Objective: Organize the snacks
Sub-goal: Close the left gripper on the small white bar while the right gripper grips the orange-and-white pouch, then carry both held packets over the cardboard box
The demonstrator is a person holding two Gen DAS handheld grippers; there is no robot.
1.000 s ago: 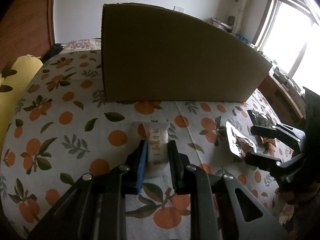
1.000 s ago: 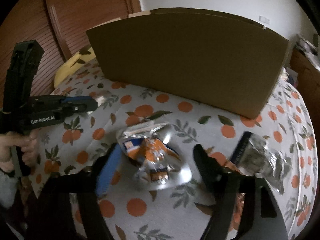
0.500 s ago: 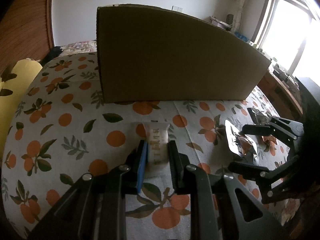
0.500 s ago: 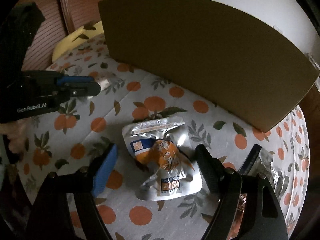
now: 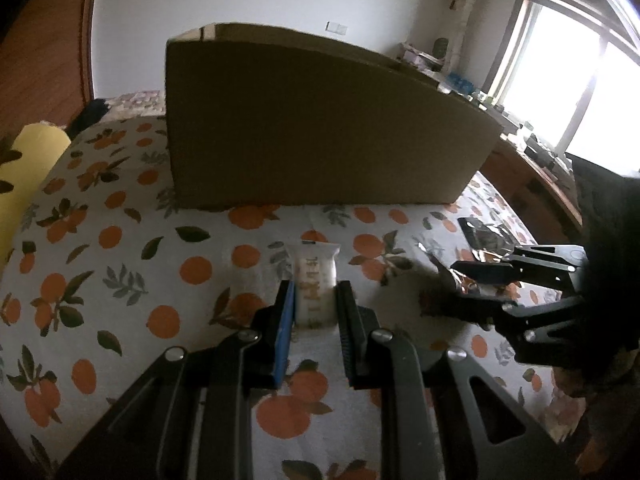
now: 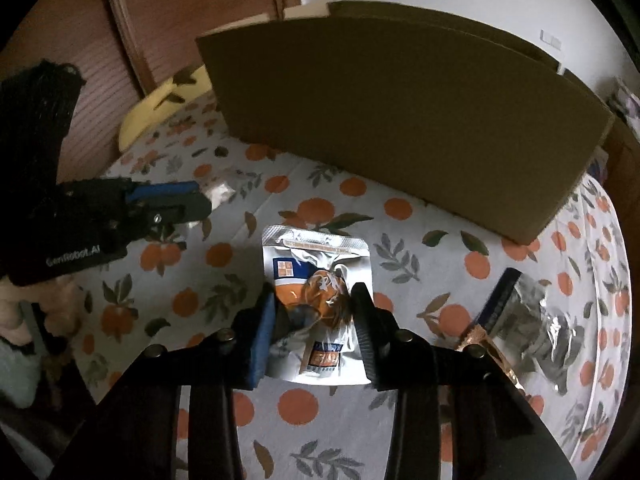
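Note:
A small white snack packet [image 5: 316, 276] lies on the orange-print sheet [image 5: 120, 264], and my left gripper [image 5: 314, 292] is shut on its near end. The right wrist view shows that gripper [image 6: 200, 200] at the left with the packet [image 6: 218, 190] sticking out of its tips. A silver pouch with orange and blue print [image 6: 316, 252] lies flat on the sheet. My right gripper [image 6: 314, 300] is closing on it; both pads press its crumpled middle. In the left wrist view the right gripper [image 5: 476, 284] is low at the right.
A tall cardboard box [image 5: 320, 128] [image 6: 400, 120] stands close behind both snacks. A crinkled dark and silver bag [image 6: 532, 316] [image 5: 486, 236] lies to the right of the pouch. A yellow pillow [image 5: 32, 160] sits at the far left. A hand [image 6: 24, 312] holds the left gripper.
The right jaws have narrowed from wide apart to pinching the silver pouch, which now bunches up between them. The left gripper still grips the white packet in the same spot.

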